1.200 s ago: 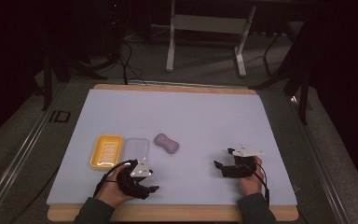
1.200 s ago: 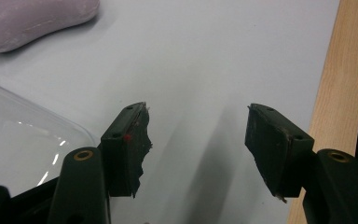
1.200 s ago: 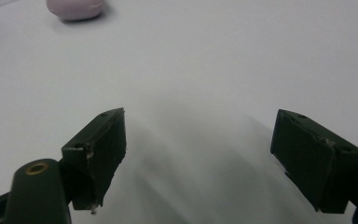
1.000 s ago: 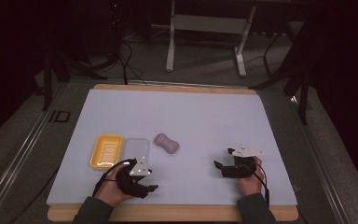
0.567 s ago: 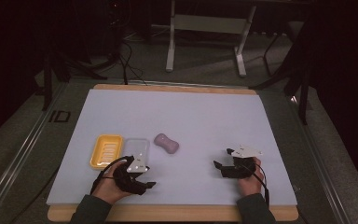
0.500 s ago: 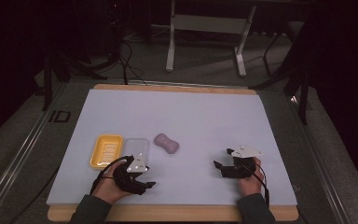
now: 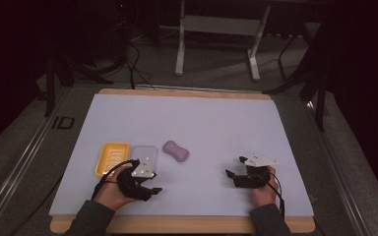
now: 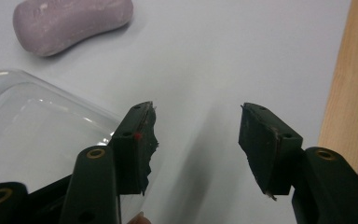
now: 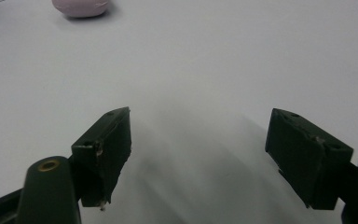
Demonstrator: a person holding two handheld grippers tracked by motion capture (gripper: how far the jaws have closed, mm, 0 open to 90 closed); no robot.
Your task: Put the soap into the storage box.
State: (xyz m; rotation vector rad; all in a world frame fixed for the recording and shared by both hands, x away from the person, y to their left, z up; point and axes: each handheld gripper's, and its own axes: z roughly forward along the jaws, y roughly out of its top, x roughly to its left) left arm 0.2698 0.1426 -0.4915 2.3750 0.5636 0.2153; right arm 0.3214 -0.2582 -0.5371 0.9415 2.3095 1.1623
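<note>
Forward and up the table goes the left gripper since the first high view, from the near edge to sit right against the clear lid, while the right one has barely stirred. Starting at the left of the table, the yellow ribbed plastic soap dish lies flat on the white table mat, and touching its right side is the clear, shallow plastic lid. In the left gripper view that lid fills the lower left, one jaw resting just over its rim, the jaws spread wide and holding nothing. Next along, the mauve, peanut-shaped bar of soap lies just beside the lid, a little farther up the table; the left gripper view catches it at the top left, well off the line between the jaws. Looks like a reach for that soap, so the thing to do well is swing the hand until the bar's narrow waist sits squarely between the pads, stay clear of the lid, and only then close. Over on the right, the right gripper rests low on the mat, jaws wide apart and empty, soap far ahead.
</note>
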